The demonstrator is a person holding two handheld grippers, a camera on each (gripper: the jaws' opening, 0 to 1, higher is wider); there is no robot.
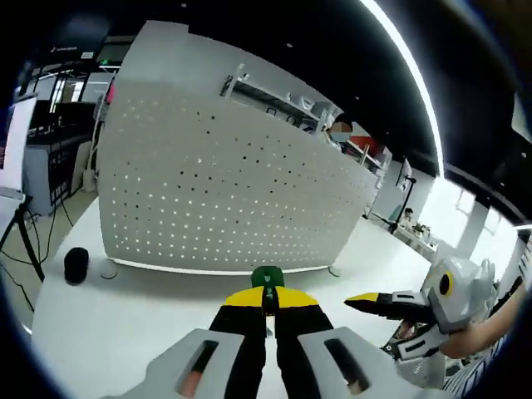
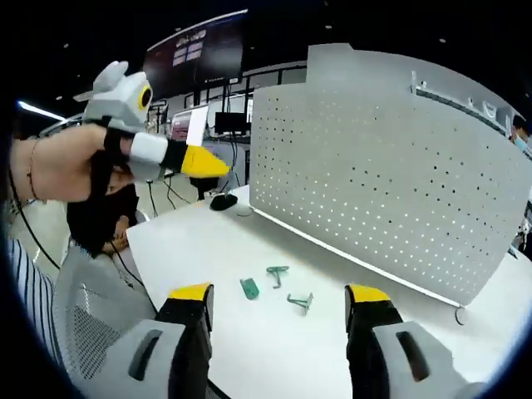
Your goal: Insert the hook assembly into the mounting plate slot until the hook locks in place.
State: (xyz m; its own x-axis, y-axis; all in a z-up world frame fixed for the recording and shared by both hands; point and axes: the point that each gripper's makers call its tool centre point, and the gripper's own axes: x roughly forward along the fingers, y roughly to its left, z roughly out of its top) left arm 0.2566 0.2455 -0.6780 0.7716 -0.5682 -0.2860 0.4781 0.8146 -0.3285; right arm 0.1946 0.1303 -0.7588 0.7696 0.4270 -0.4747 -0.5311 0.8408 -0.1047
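Observation:
A white perforated mounting plate (image 1: 224, 191) stands upright on the white table (image 1: 125, 324). My left gripper (image 1: 268, 293) is shut on a small green hook piece (image 1: 268, 278), held in the air in front of the plate's lower edge. In the right gripper view a hand holds the left gripper (image 2: 199, 161) high at the left, away from the plate (image 2: 391, 174). My right gripper (image 2: 279, 295) is open with nothing between its jaws. Three green hook parts (image 2: 249, 288) (image 2: 277, 272) (image 2: 301, 301) lie on the table just beyond it. The right gripper (image 1: 370, 302) enters the left gripper view from the right.
A black cylinder (image 1: 76, 265) stands on the table left of the plate. A dark mouse-like object (image 2: 223, 200) lies near the plate's far corner. A grey chair back (image 2: 83, 332) and a person's striped sleeve are at the table's near edge. Desks and monitors fill the background.

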